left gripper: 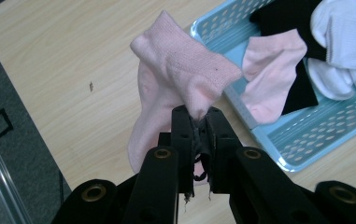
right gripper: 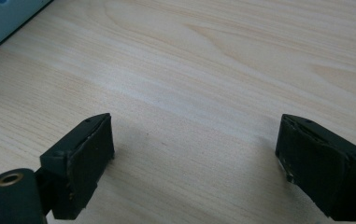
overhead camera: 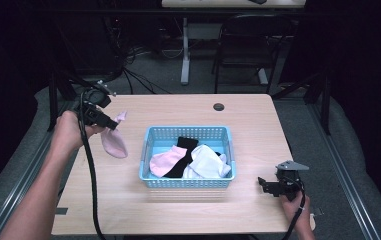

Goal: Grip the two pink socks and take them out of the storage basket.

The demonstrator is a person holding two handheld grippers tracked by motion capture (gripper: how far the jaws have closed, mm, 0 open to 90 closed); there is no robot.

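A pink sock (overhead camera: 114,140) (left gripper: 175,79) hangs above the table to the left of the basket, with my left gripper (overhead camera: 109,122) (left gripper: 198,122) shut on its cuff. The light blue basket (overhead camera: 150,135) (left gripper: 283,154) sits mid-table and holds a second pink sock (overhead camera: 166,161) (left gripper: 269,74), a black sock (overhead camera: 185,145) (left gripper: 283,18) and white socks (overhead camera: 208,162) (left gripper: 344,42). My right gripper (overhead camera: 268,185) (right gripper: 194,163) rests low over bare wood at the basket's right, near the front edge, open with nothing between its jaws.
The wooden table (overhead camera: 248,120) has a round dark grommet (overhead camera: 219,106) at the back. A corner of the basket (right gripper: 3,14) shows in the right gripper view. A chair (overhead camera: 250,45) and cables stand on the floor beyond the table.
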